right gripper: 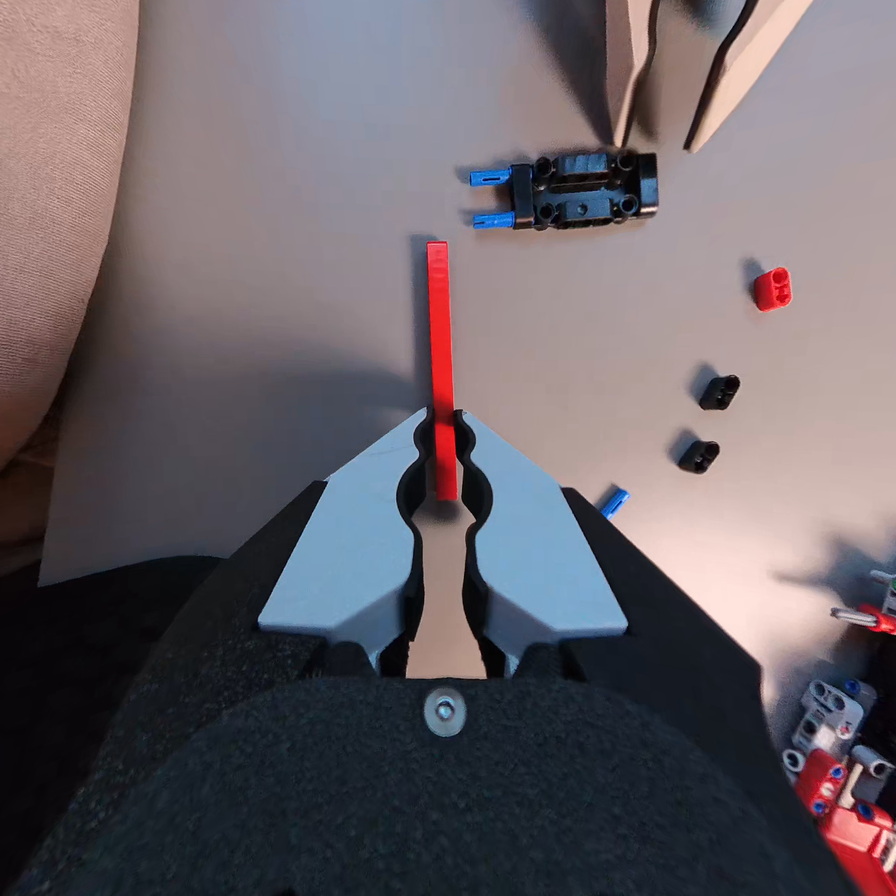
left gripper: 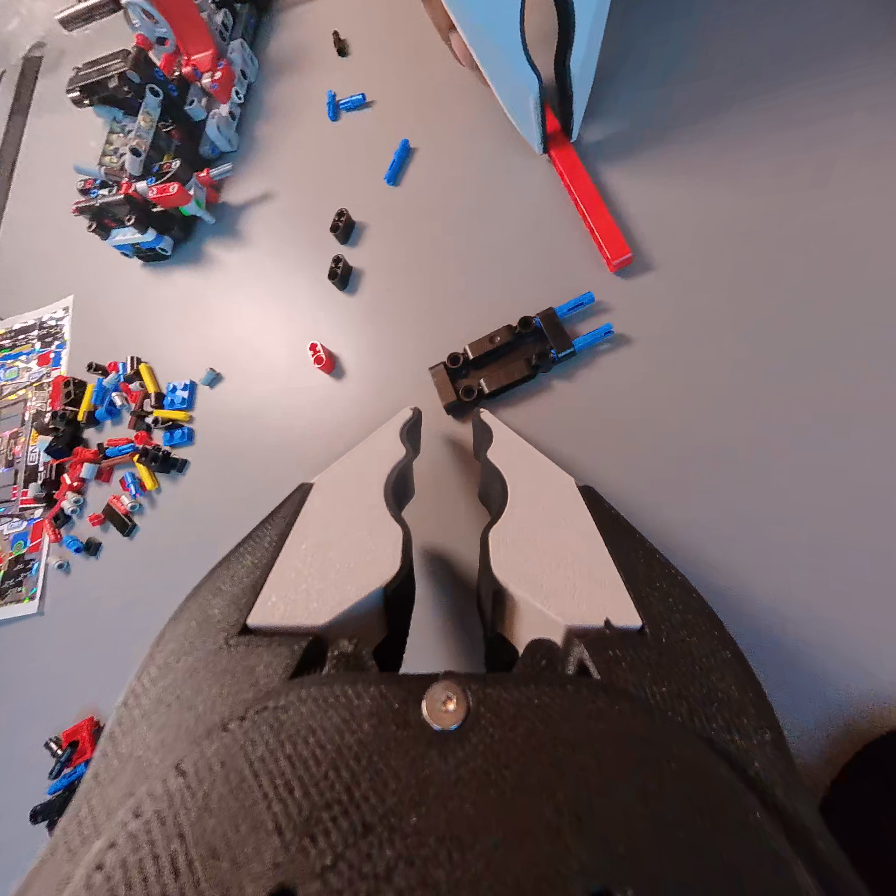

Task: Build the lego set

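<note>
A smooth grey tabletop (left gripper: 727, 436) serves as the workbench for a half-built red, black and grey plastic model car (left gripper: 155, 131), parked at the far edge so the middle stays free for sub-assemblies. Beside it, a glossy printed sticker sheet (left gripper: 24, 460) lies under a loose heap of small red, blue, yellow and black plastic pieces (left gripper: 126, 436), apparently kept together as a supply pile. The left gripper (left gripper: 446, 417), grey wavy-edged fingers on a ribbed black body, hovers with fingers apart and empty just short of a flat black studded frame with two blue pins protruding (left gripper: 504, 363), seemingly placed to steady it. The right gripper (right gripper: 442, 412) has its fingers closed on one end of a long, thin, smooth red plastic strip (right gripper: 440, 339), held out toward that frame, likely for fitting; whether the far end touches the table is unclear. Two black two-hole connectors (left gripper: 342, 247) and a red connector (left gripper: 321, 358) lie singly nearby.
</note>
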`<state>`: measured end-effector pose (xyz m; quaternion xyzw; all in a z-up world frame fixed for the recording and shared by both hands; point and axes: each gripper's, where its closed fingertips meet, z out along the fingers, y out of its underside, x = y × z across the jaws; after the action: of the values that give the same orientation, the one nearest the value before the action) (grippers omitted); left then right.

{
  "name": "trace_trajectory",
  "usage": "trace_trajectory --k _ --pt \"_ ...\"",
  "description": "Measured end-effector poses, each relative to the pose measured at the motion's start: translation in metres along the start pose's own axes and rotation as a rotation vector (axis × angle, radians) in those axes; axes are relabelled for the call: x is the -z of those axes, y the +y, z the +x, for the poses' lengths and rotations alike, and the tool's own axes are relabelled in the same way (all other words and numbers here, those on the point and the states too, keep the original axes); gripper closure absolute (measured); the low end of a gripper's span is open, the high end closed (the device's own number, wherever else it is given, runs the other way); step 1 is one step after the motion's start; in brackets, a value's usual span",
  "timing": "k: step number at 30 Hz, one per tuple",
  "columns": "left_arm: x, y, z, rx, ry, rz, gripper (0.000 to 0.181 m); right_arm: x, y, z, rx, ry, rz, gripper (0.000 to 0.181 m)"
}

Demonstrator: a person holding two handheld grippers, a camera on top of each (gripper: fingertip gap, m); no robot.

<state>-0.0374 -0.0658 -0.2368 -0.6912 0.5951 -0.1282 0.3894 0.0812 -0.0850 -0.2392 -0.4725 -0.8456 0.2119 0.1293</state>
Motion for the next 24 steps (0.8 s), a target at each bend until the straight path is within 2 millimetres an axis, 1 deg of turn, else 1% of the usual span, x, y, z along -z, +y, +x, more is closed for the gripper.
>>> trace_trajectory --k 3,8,9,10,13,15,18,20,24 --pt "0.002 0.0 -0.002 0.029 -0.01 0.012 0.161 -0.004 -0.007 0.004 0.021 0.0 -0.003 0.177" --pt "0.006 0.0 0.003 0.111 0.026 0.042 0.155 -0.013 -0.02 0.008 0.029 0.003 0.014 0.177" --pt "0.007 -0.002 0.005 0.131 0.042 0.05 0.152 -0.014 -0.022 0.009 0.031 0.009 0.015 0.177" --pt "0.007 -0.003 0.008 0.153 0.061 0.054 0.147 -0.015 -0.023 0.01 0.035 0.015 0.014 0.177" --pt "0.003 -0.007 0.015 0.221 0.111 0.05 0.116 -0.016 -0.025 0.013 0.036 0.022 0.007 0.177" --pt "-0.001 -0.008 0.023 0.24 0.148 0.042 0.105 -0.016 -0.025 0.014 0.037 0.023 0.0 0.177" --pt "-0.004 -0.011 0.029 0.239 0.162 0.027 0.099 -0.016 -0.025 0.015 0.029 0.02 -0.003 0.177" --pt "-0.007 -0.015 0.031 0.225 0.155 0.022 0.098 -0.017 -0.025 0.016 0.026 0.021 0.002 0.176" --pt "-0.011 -0.02 0.03 0.194 0.121 0.029 0.097 -0.017 -0.025 0.016 0.023 0.024 0.01 0.176"
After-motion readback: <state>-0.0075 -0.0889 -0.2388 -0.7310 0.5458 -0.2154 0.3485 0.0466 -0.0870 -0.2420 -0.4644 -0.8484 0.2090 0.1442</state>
